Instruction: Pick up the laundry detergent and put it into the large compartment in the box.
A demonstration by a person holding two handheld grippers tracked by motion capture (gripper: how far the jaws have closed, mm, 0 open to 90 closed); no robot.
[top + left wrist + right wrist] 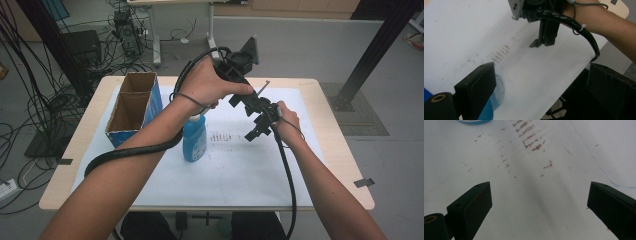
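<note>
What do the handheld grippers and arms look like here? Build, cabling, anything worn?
Both grippers, left gripper and right gripper, are matte black with blocky flat-faced jaws. A thick black cable trails from the left; the right's cable is spiral-wrapped and zip-tied. A grey plate tops the left. Forearms are bare, no sleeves; a thin grey cord loops each wrist.

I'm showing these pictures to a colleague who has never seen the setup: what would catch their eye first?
Probably the two black grippers held close together above the middle of the white sheet, the left gripper and the right gripper both with jaws wide open and nothing between them. Next, the blue bottle standing under the left hand, and the open cardboard box at the table's left edge. Rows of brownish smudges mark the sheet beside the bottle.
</note>
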